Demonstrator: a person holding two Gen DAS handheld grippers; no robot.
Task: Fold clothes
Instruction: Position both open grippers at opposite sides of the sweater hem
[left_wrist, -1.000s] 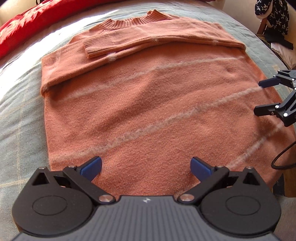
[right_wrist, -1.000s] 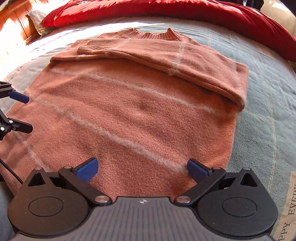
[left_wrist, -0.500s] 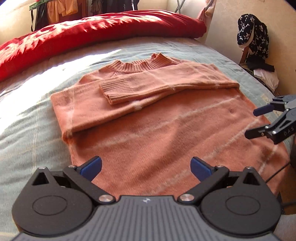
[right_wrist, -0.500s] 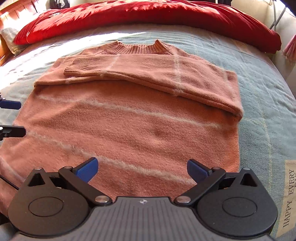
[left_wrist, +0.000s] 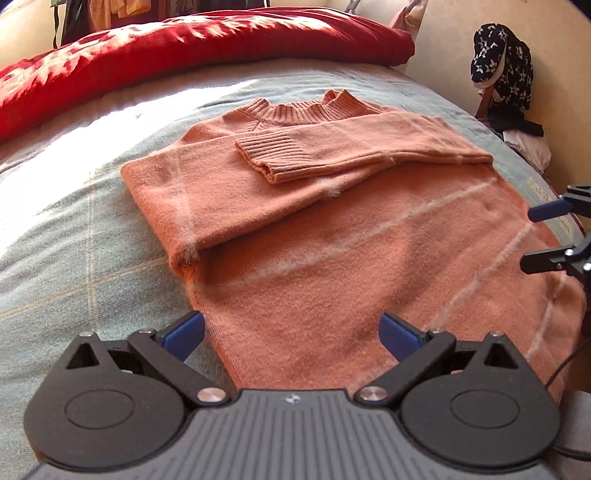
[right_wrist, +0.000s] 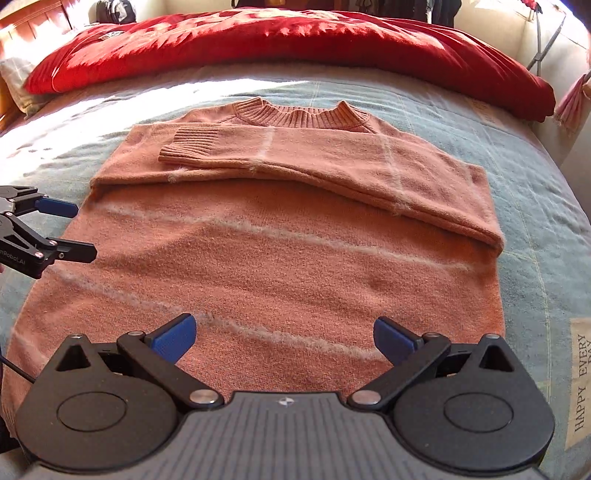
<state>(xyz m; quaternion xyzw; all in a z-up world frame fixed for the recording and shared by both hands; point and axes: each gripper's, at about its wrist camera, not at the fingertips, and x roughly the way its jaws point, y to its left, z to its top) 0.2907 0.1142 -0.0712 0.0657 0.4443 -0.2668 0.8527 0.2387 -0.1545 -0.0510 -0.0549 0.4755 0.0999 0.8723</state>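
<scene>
Partly cropped sweater (right_wrist: 280, 266) hem.

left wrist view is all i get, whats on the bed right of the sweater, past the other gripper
Observer: On the blue bedspread beside the sweater there is a cream label printed "HAPPY EVERY".
Operator: is the right gripper holding anything
Observer: No. The right gripper is open, its blue fingertips wide apart over the hem.
Operator: how far does the red duvet run on that side
Observer: The red duvet spans the head of the bed and ends at its right corner, beside a pink tassel.
</scene>
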